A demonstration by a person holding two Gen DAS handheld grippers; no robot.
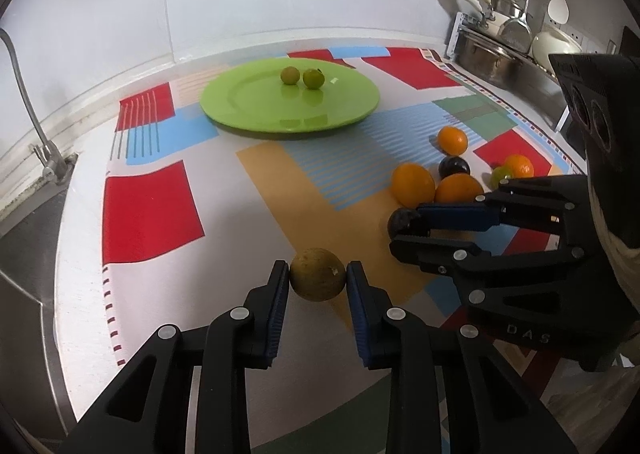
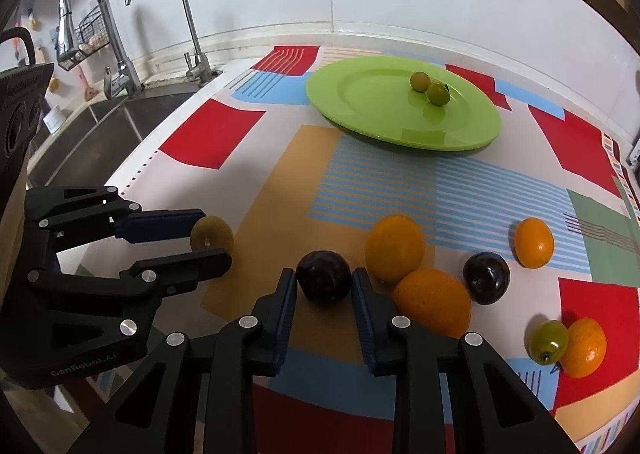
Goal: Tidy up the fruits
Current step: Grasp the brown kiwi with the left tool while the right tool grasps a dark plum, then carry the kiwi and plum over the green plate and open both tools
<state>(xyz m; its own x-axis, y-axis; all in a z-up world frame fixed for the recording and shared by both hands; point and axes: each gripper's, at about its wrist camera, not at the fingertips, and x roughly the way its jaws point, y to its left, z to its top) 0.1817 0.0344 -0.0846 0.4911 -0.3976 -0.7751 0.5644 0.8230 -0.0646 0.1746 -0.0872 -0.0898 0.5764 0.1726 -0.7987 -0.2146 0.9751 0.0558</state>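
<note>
My left gripper (image 1: 317, 274) is shut on a brownish-green round fruit (image 1: 317, 274), low over the patterned cloth; it shows too in the right wrist view (image 2: 212, 237). My right gripper (image 2: 324, 282) is shut on a dark plum (image 2: 323, 276), also seen in the left wrist view (image 1: 403, 222). A green plate (image 1: 248, 105) at the back holds two small green fruits (image 1: 301, 77). Several oranges (image 2: 394, 246), a second plum (image 2: 486, 277) and a green fruit (image 2: 549, 341) lie on the cloth to the right.
A sink (image 2: 92, 133) with taps (image 2: 120, 65) lies to the left of the cloth. Pots and utensils (image 1: 508, 29) stand at the back right. A white wall runs behind the plate.
</note>
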